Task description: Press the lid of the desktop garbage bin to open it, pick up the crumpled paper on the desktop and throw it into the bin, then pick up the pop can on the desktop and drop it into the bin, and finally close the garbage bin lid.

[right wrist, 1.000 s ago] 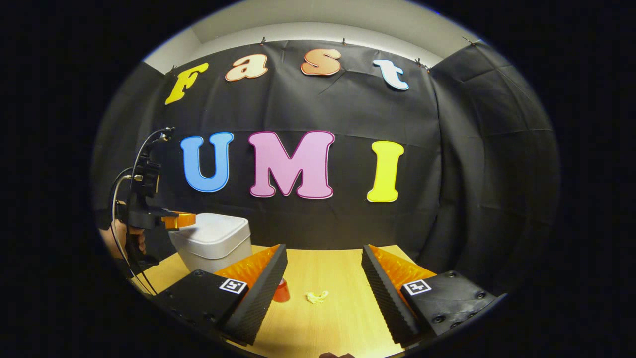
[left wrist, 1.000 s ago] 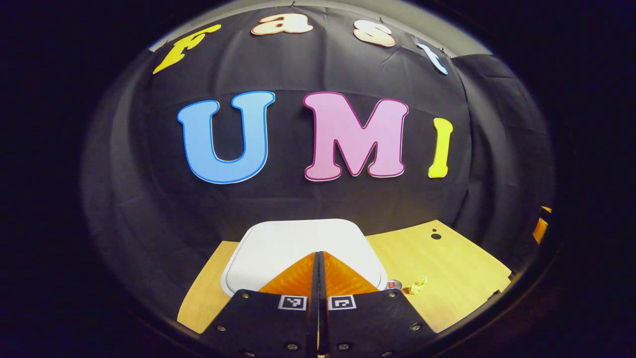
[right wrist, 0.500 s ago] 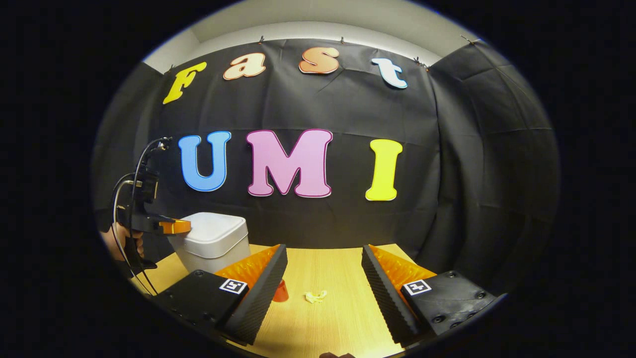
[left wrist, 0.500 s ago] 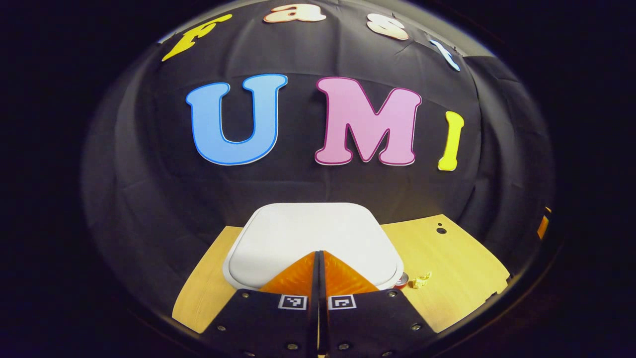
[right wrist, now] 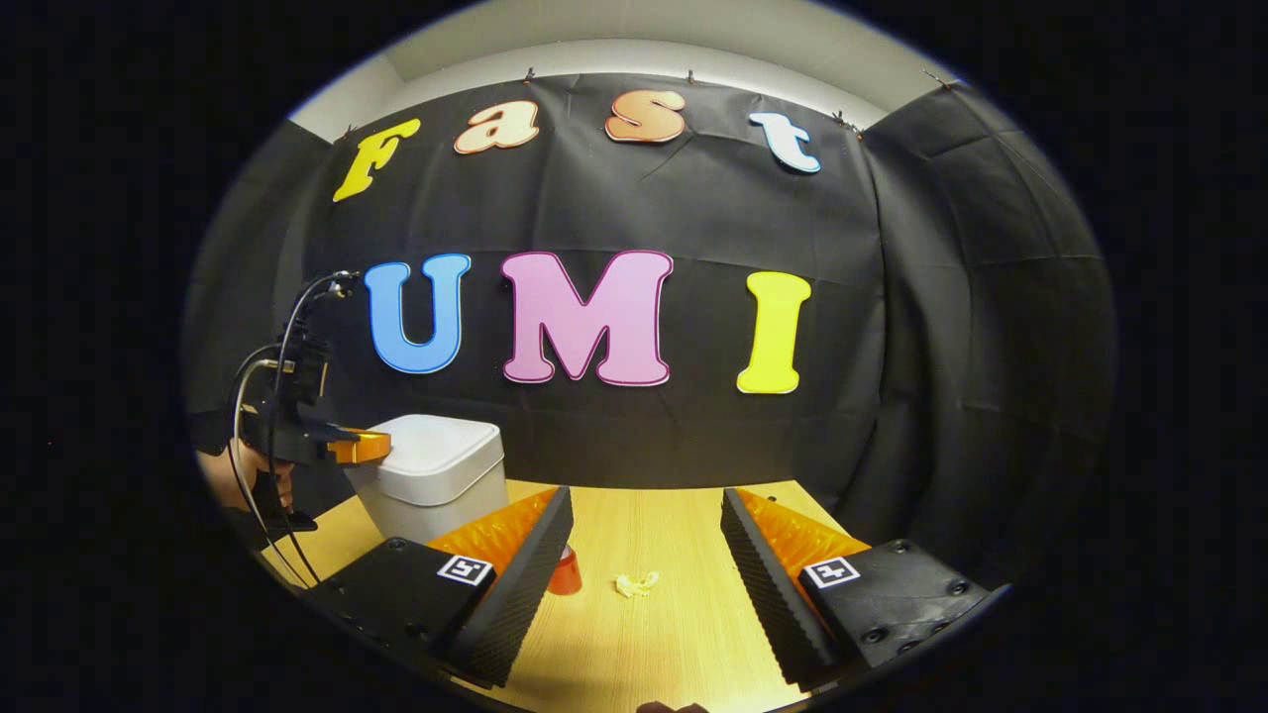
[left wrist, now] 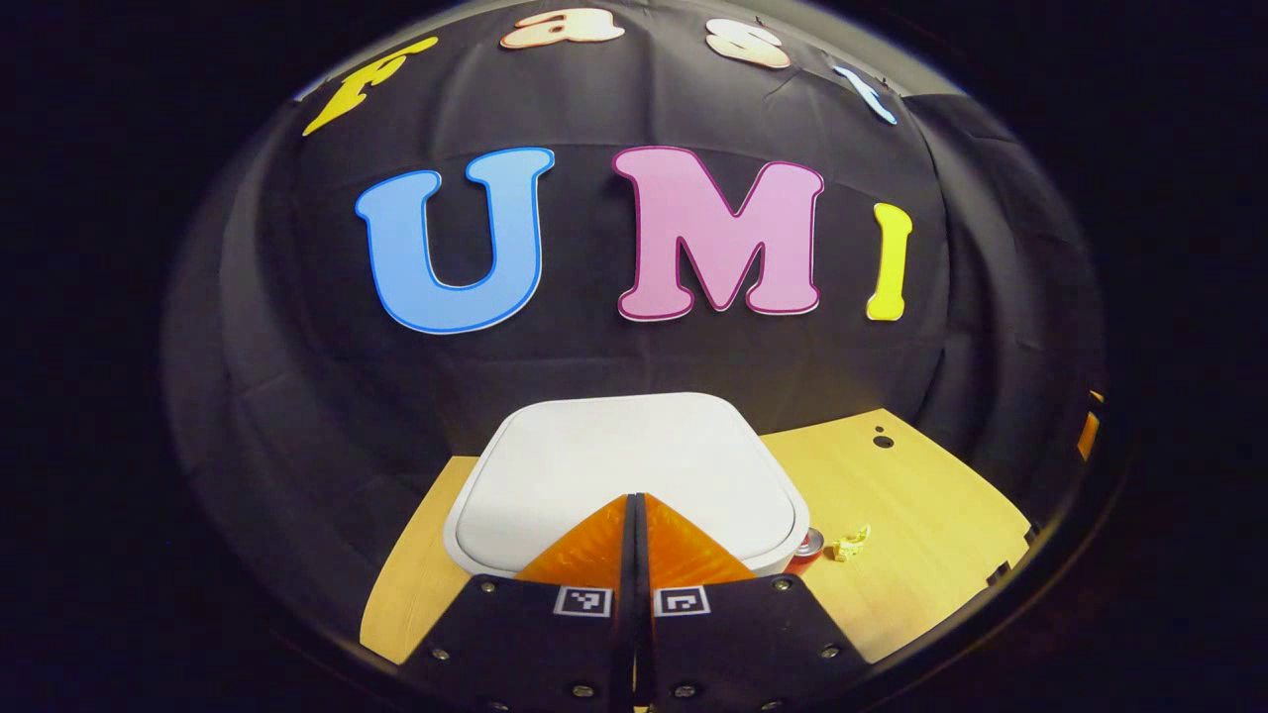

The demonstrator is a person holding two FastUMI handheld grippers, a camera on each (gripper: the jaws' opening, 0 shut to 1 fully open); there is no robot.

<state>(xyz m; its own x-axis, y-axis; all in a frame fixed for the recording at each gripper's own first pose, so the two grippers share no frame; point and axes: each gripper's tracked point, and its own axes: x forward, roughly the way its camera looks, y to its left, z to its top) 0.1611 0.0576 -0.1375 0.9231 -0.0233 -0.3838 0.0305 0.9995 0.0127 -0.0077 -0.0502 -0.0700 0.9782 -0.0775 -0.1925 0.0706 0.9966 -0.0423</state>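
Lid (left wrist: 624, 465): lower centre, closed; stiff, I judged; press its front edge.
Left gripper (left wrist: 635, 505): my fingers pinched together, empty.
Right gripper (right wrist: 646, 540): wide apart, empty.
Crumpled paper (right wrist: 636, 583): light, soft.

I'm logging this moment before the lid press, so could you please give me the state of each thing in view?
Bin lid: closed.
Left tongs: shut, empty, at the lid's near edge.
Right tongs: open, empty.
Crumpled paper: lying on the desktop.
Pop can: on the desktop, partly hidden.
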